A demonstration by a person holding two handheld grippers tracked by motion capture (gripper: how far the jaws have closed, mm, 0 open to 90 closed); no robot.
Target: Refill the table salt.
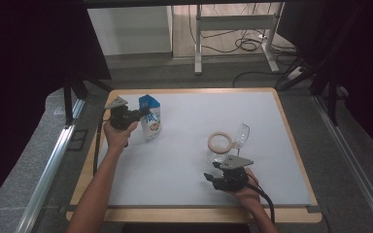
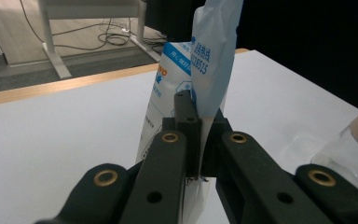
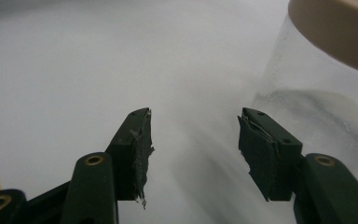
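A glass jar [image 1: 222, 148] with its lid swung open stands just beyond the right gripper [image 1: 217, 178], whose jaws gape empty. The left gripper [image 1: 143, 114], held level, pinches the upright blue-and-white bag [image 1: 150, 118].

One blue-and-white pouch [image 1: 150, 118] stands at the far left of the single bench [image 1: 184, 160]. One clear glass jar [image 1: 220, 147] with one hinged lid [image 1: 241, 136] sits near right. Two grippers: left gripper [image 1: 138, 115], right gripper [image 1: 215, 175].
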